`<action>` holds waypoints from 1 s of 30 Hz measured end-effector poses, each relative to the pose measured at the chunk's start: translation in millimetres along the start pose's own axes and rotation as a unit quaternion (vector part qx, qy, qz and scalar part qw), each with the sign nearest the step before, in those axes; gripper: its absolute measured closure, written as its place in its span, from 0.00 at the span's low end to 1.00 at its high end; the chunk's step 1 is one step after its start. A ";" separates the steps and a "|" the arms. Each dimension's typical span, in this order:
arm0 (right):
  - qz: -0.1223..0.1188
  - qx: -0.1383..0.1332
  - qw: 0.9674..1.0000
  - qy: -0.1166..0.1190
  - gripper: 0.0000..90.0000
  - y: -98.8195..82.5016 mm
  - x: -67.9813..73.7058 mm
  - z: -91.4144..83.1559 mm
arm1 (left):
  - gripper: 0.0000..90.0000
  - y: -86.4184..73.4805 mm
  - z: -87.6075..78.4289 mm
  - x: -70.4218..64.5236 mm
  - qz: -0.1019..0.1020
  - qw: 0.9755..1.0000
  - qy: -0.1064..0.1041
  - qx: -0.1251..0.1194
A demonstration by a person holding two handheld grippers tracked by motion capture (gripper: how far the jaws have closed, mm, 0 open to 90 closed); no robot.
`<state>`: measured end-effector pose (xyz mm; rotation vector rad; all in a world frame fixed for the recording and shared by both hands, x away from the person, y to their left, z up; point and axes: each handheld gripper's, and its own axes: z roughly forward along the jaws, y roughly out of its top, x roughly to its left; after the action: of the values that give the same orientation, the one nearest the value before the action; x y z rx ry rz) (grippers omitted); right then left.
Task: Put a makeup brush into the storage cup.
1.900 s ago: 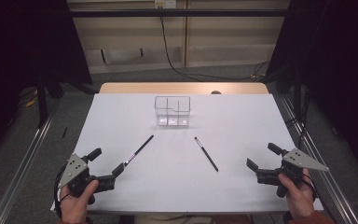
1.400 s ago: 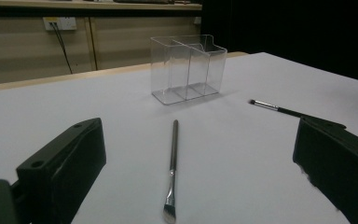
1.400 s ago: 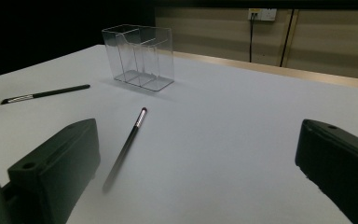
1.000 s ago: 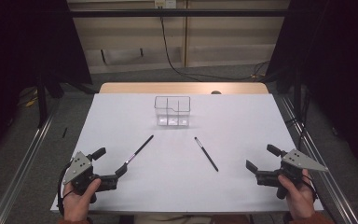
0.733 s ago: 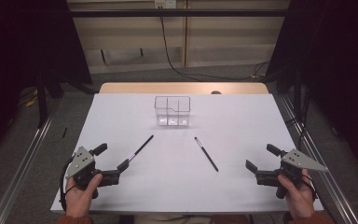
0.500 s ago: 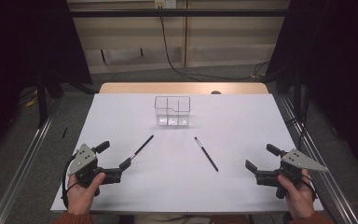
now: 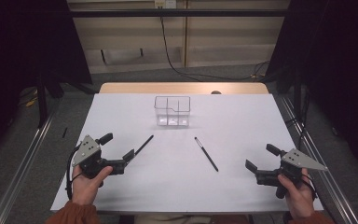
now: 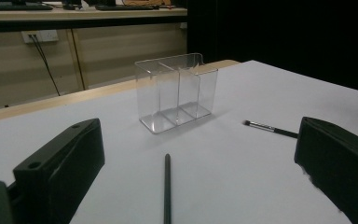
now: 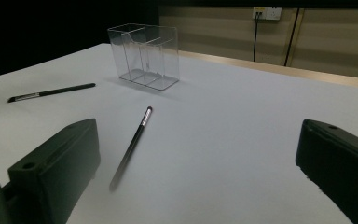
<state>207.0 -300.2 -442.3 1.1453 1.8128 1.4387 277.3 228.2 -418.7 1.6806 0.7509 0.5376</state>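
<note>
Near the left pencil (image 7: 143, 144), left tool (image 7: 117, 150) low, jaws apart.

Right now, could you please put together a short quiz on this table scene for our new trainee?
1. True or false: the left hand-held gripper has its jaws shut on the left pen.
2. How many compartments does the clear organizer show? A) two B) three C) five
3. Fill in: the right pen lies flat on the white ____, apart from the right hand-held gripper.

Key:
1. False: its jaws stand open, with the pen's near end between them in the left gripper view.
2. B
3. table
</note>
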 end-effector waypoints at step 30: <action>-0.001 0.003 1.000 0.007 0.00 -0.3 0.0 0.8 | 0.03 20.7 34.3 13.4 -0.008 0.999 -0.006 0.038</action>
<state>207.5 -299.8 -442.8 1.1388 1.8272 1.4443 314.5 211.9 -407.1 1.7451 0.7853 0.4924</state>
